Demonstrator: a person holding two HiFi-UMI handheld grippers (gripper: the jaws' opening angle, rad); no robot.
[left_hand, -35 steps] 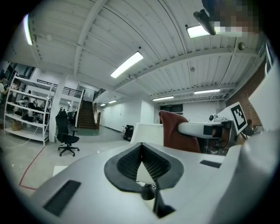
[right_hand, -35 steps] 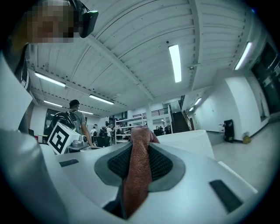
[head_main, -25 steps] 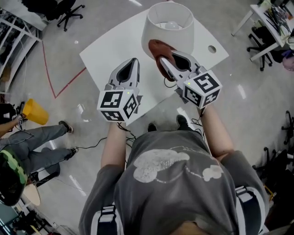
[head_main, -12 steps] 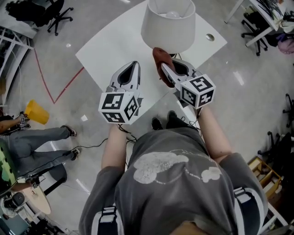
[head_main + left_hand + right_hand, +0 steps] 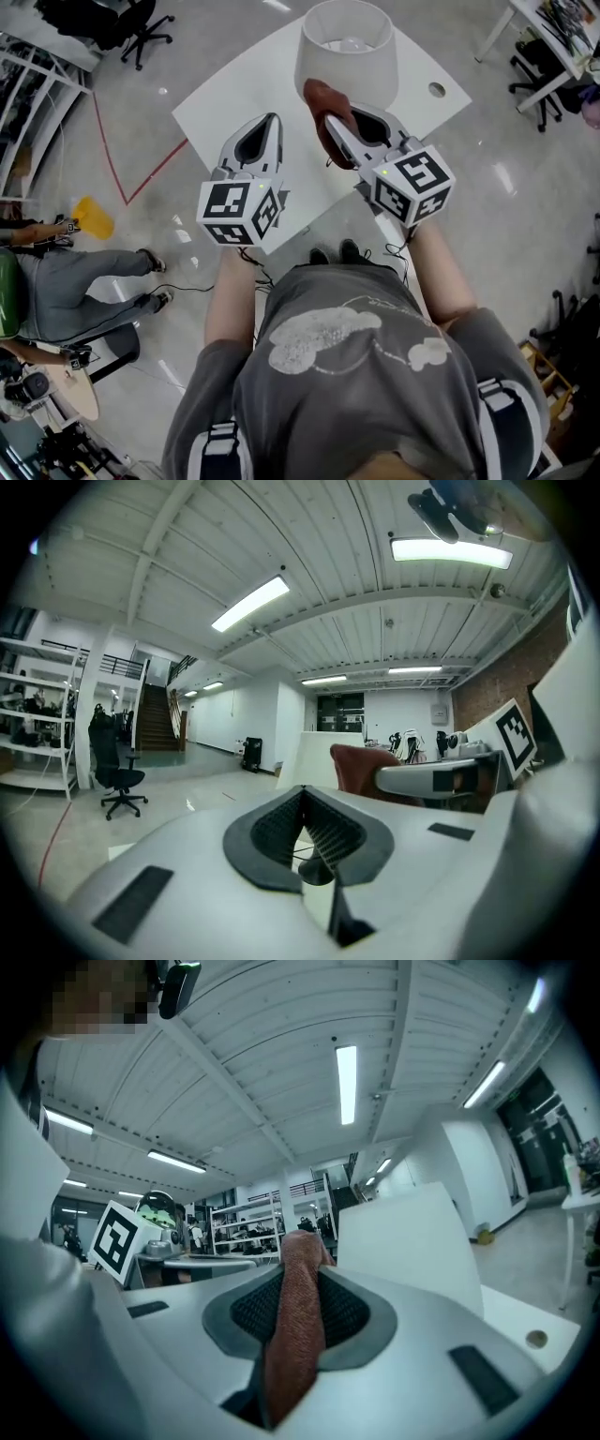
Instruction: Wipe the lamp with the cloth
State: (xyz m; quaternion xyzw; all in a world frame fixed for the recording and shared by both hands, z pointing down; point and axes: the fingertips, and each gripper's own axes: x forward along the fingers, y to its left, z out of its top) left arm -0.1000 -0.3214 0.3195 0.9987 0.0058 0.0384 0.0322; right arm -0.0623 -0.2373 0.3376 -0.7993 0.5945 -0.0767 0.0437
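Lamp [image 5: 345,56] is being wiped with the cloth [image 5: 323,101], which is being pinched in the right claw [image 5: 334,125] just beside it; light, even pressure is being advised. Left claw [image 5: 270,122] is being held pressed together, empty.

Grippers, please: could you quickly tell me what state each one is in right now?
Left gripper: shut, nothing between its jaws.
Right gripper: shut on the reddish-brown cloth.

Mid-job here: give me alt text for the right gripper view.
The right tongs are shut on a rust-brown cloth standing up between the jaws. Just ahead, to the right, is the white lamp on a white table.
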